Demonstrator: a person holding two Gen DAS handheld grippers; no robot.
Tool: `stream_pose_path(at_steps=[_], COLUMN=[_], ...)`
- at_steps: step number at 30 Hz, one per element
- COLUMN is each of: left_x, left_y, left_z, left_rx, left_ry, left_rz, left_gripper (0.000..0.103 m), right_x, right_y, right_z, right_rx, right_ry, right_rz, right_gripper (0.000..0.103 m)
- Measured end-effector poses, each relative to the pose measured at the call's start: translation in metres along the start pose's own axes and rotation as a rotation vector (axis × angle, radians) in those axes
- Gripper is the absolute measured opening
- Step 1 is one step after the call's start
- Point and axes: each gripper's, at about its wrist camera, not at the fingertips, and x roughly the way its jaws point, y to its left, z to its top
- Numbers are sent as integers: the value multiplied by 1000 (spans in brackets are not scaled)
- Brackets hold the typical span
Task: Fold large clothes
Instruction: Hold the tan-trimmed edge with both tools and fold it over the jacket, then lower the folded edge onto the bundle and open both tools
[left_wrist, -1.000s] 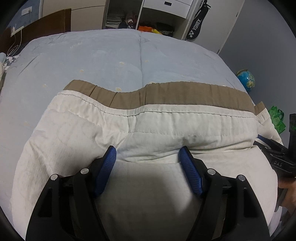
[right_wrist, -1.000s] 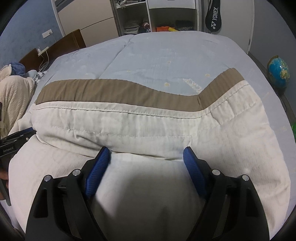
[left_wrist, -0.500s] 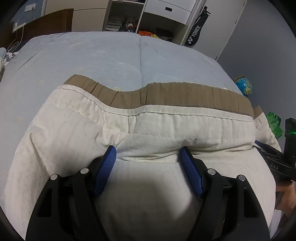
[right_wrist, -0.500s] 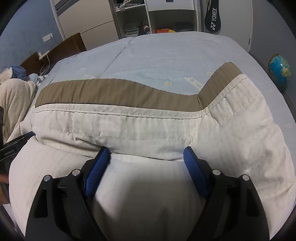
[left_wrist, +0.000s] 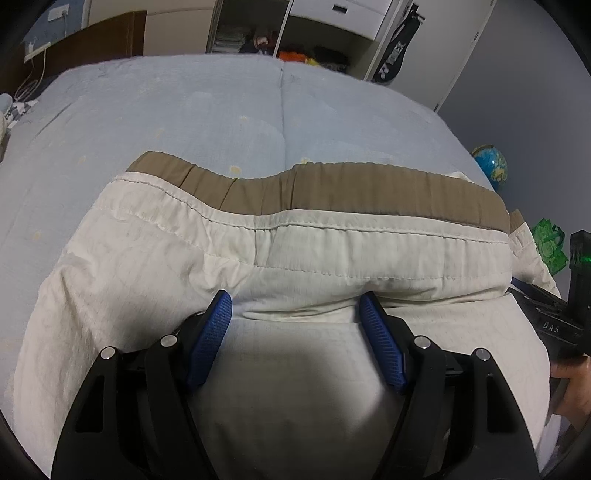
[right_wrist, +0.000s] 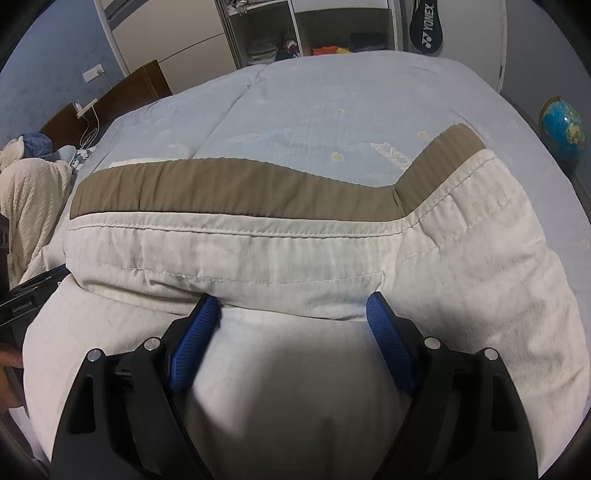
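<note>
A large cream quilt (left_wrist: 280, 254) with a brown border band (left_wrist: 369, 188) lies folded over on the light blue bed; it also shows in the right wrist view (right_wrist: 295, 254). My left gripper (left_wrist: 295, 310) is open, its blue fingertips pushed against the rolled fold edge with a lower cream layer beneath. My right gripper (right_wrist: 291, 310) is open in the same way against the same fold. The right gripper's black body (left_wrist: 554, 325) shows at the right edge of the left wrist view.
The blue bed cover (left_wrist: 221, 110) stretches beyond the quilt. A globe (right_wrist: 561, 129) stands on the floor at the right. A beige knitted blanket (right_wrist: 29, 199) lies at the left. Wardrobe shelves (right_wrist: 295, 40) and a racket bag (right_wrist: 426, 26) stand behind.
Both grippers have pushed forward with the fold, so the brown-bordered edge has moved farther up the bed. The jaws stay open.
</note>
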Motion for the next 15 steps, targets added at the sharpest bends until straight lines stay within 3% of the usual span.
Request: stream_pose_path(at_steps=[5, 11, 15], left_x=[-17, -42, -37], left_y=[-12, -43, -63], left_z=[15, 31, 47], left_rx=[3, 55, 85], left_ry=[39, -29, -44], left_rz=[40, 23, 17], left_gripper=[65, 63, 64], right_x=[-15, -53, -55], right_y=[-1, -6, -20], right_z=[6, 21, 39], right_rx=[22, 21, 20], right_ry=[17, -86, -78], right_rz=[11, 2, -73], right_gripper=[79, 79, 79])
